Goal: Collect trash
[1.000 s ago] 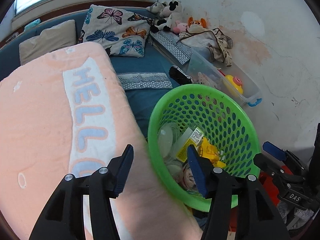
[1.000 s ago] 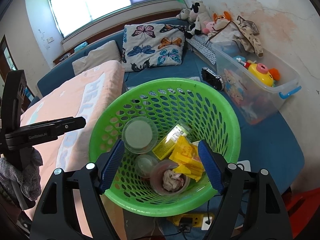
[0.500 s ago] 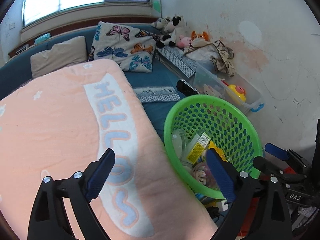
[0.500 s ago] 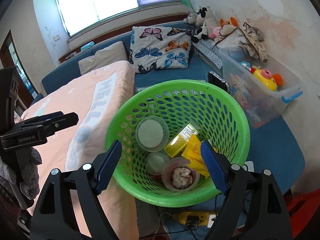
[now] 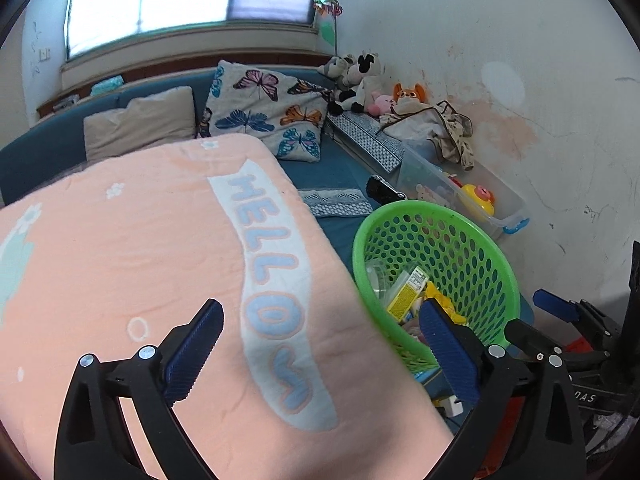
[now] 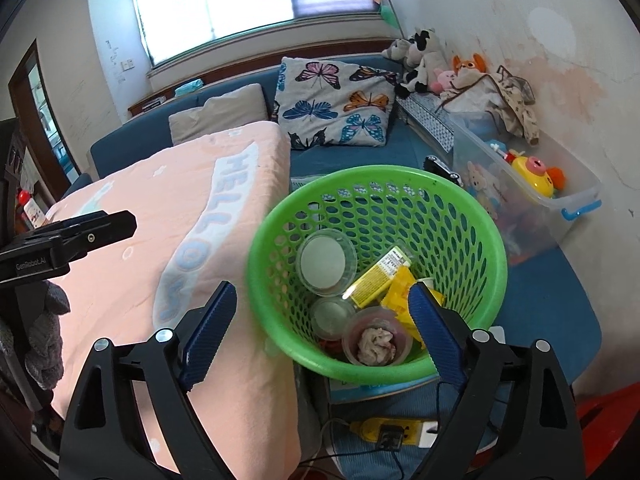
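The peach "HELLO" blanket (image 5: 152, 264) now fills more of the space between the left gripper (image 5: 320, 350) jaws, which are opening wide and empty. The green basket (image 6: 472, 216) of trash sits farther ahead between the right gripper (image 6: 322, 330) jaws, also spreading, nothing held.

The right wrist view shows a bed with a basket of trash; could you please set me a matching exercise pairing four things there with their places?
Things:
1. crumpled tissue
2. yellow duck toy
3. butterfly pillow
4. yellow power strip

Places:
A. propped against the blue sofa back
B. inside a clear cup in the green basket
C. below the basket's near rim
D. in the clear storage bin

Pairs: 1-B, 2-D, 3-A, 4-C
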